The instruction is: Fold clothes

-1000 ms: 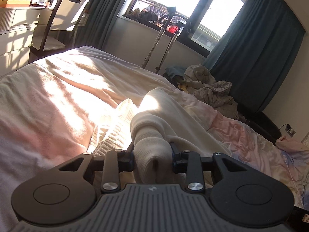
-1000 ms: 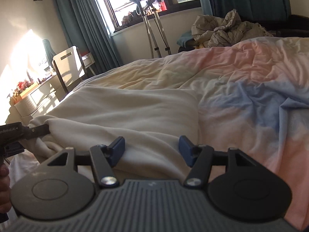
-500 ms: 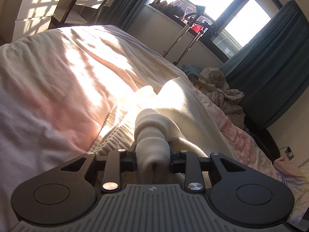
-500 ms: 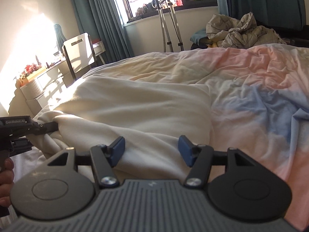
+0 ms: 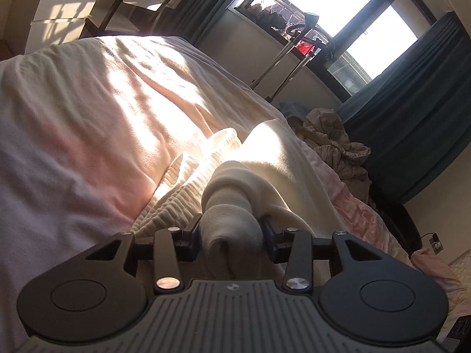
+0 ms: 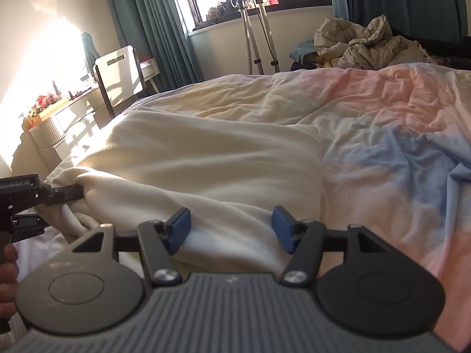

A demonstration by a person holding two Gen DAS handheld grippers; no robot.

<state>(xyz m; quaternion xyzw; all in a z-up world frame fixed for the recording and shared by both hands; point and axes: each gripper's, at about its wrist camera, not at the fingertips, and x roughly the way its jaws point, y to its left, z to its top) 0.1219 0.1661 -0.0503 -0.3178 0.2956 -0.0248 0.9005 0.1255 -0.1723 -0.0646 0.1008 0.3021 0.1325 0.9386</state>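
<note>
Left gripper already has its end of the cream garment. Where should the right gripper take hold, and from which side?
Judging from the right wrist view, take the near folded edge of the cream garment, lying between the open right gripper. Come straight forward, low along the bed: that edge is thick and raised.

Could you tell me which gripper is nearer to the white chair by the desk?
Left. The left gripper grips the cream garment on the bed's chair side; the right gripper sits open farther over.
</note>
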